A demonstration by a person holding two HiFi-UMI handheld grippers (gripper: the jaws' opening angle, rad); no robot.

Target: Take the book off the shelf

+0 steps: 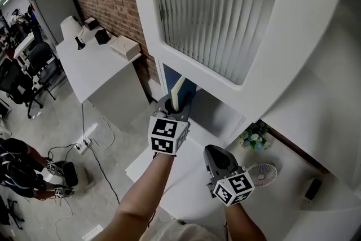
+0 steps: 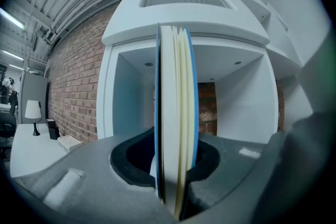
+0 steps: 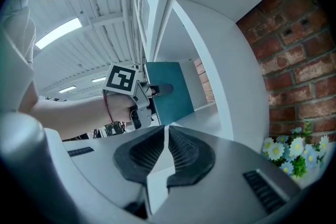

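Standing upright at the mouth of the shelf (image 2: 241,113), the book (image 2: 176,113) is pinched by its page edge in your left gripper (image 1: 171,110). Draw it straight back, level, without twisting. Your right gripper (image 3: 165,152), jaws pressed together on nothing, hangs nearby.

Grey left tongs (image 1: 176,105) and right tongs (image 1: 214,152), black ribbed pads (image 3: 140,157), each bearing a black-and-white marker cube (image 1: 167,135); red cord bracelet (image 3: 106,108).
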